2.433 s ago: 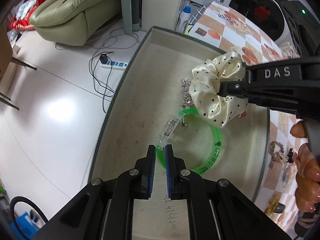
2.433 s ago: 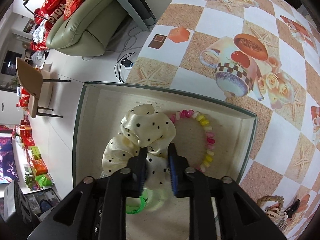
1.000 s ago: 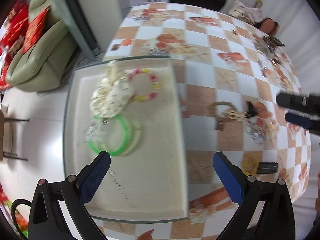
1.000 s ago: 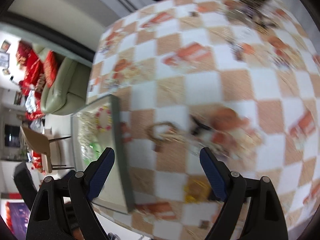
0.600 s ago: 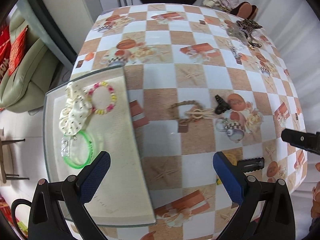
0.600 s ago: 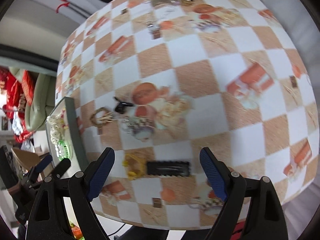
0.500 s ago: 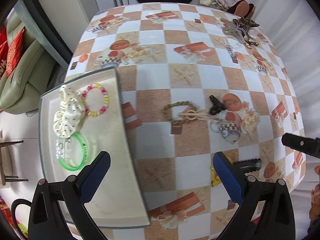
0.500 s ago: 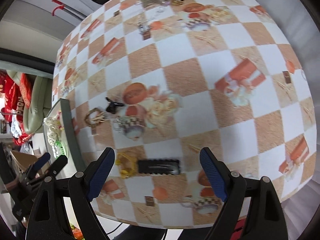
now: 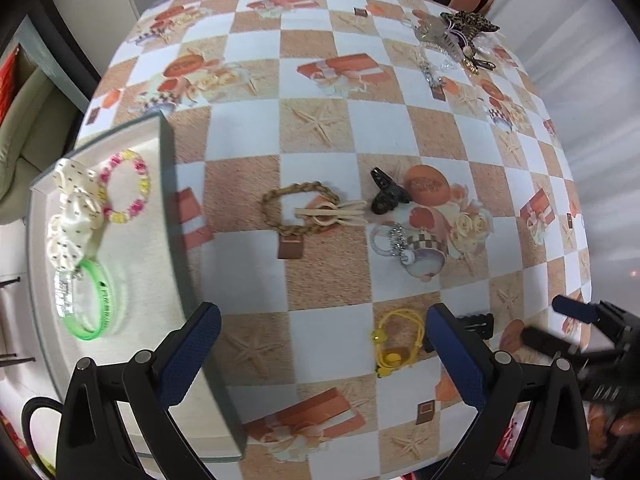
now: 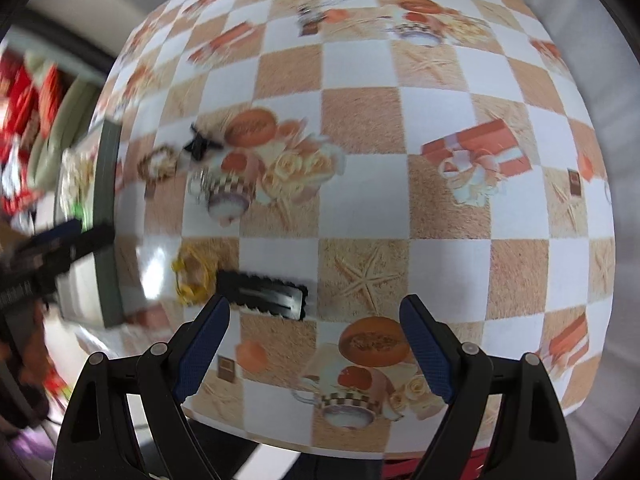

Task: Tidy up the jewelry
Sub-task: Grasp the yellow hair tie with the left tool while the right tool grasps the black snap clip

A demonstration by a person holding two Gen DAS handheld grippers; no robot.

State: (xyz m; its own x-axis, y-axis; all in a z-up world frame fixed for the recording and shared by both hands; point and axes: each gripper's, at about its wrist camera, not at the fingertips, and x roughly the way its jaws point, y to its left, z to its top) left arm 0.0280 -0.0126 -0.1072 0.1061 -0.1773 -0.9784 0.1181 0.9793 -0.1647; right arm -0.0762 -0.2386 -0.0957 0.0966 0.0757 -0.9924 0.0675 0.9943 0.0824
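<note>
Withdrawn from tray (image 9: 168,184); both grippers (image 9: 320,344) (image 10: 314,336) gaping, empty. Risk: flat black clip (image 10: 264,294) (thin) skidding off table edge.

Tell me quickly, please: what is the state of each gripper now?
Left gripper: open, holding nothing.
Right gripper: open, holding nothing.
</note>
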